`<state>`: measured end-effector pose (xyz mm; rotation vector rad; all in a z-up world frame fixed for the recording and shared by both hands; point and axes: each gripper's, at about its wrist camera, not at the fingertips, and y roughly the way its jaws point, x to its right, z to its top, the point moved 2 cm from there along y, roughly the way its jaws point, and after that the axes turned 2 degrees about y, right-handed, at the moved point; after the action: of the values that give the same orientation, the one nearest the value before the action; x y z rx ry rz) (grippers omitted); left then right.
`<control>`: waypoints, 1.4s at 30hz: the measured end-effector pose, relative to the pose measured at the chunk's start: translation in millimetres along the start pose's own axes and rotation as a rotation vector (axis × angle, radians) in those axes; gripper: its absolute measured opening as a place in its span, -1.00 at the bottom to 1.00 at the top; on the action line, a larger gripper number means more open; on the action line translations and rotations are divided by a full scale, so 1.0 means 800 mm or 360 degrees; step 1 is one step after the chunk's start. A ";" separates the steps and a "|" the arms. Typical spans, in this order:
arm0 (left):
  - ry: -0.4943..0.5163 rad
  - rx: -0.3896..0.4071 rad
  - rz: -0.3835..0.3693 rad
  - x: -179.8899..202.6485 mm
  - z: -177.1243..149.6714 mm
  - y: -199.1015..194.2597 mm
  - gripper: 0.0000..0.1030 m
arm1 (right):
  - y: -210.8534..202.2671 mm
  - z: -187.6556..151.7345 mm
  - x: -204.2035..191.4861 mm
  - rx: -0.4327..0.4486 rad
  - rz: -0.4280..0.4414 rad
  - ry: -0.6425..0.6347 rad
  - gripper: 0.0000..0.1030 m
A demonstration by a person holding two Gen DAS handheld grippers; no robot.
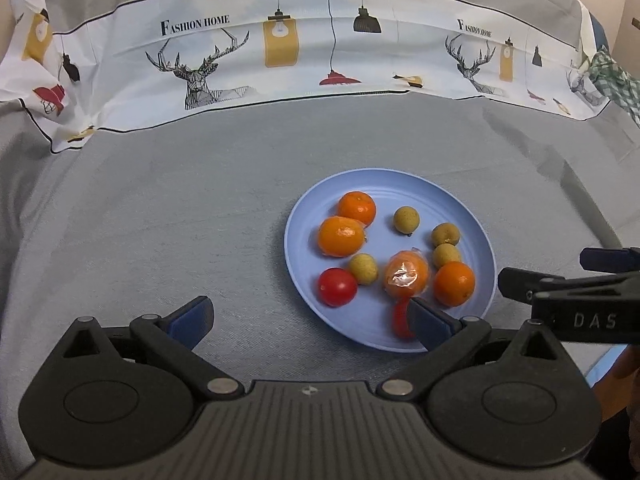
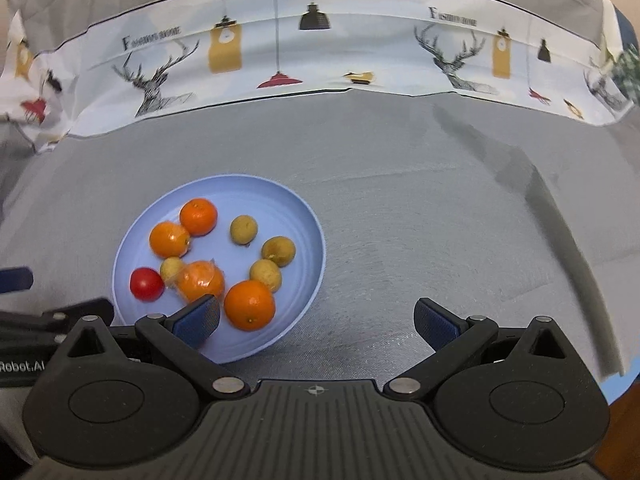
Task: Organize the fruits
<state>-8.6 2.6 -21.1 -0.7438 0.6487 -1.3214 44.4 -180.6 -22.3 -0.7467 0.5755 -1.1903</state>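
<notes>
A light blue plate (image 1: 372, 184) lies on the grey cloth and holds several fruits: oranges (image 1: 340, 236), one wrapped in clear plastic (image 1: 406, 274), a red tomato (image 1: 337, 287) and several small yellow-brown longans (image 1: 406, 219). My left gripper (image 1: 310, 318) is open and empty at the plate's near-left edge. My right gripper (image 2: 316, 320) is open and empty at the plate's (image 2: 304, 216) near-right edge, its left finger beside a large orange (image 2: 249, 305). The tomato (image 2: 146, 283) sits at the plate's near left.
A white printed cloth (image 1: 280, 44) with deer and lamps stands along the back. Grey cloth (image 1: 160, 208) covers the table. The right gripper's body (image 1: 576, 300) shows at the right of the left wrist view.
</notes>
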 end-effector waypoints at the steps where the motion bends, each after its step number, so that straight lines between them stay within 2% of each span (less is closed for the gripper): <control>1: -0.0005 -0.0004 -0.0002 0.000 0.000 0.001 0.99 | 0.000 0.000 -0.001 0.0002 0.0003 -0.0002 0.99; 42: -0.0020 -0.0014 -0.0040 0.002 -0.002 0.004 0.99 | 0.012 -0.002 -0.007 -0.0037 0.0000 0.0001 0.98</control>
<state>-7.3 0.9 -24.6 -0.7688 0.6375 -1.3367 47.1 -173.7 -30.8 -0.7661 0.5909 -1.1858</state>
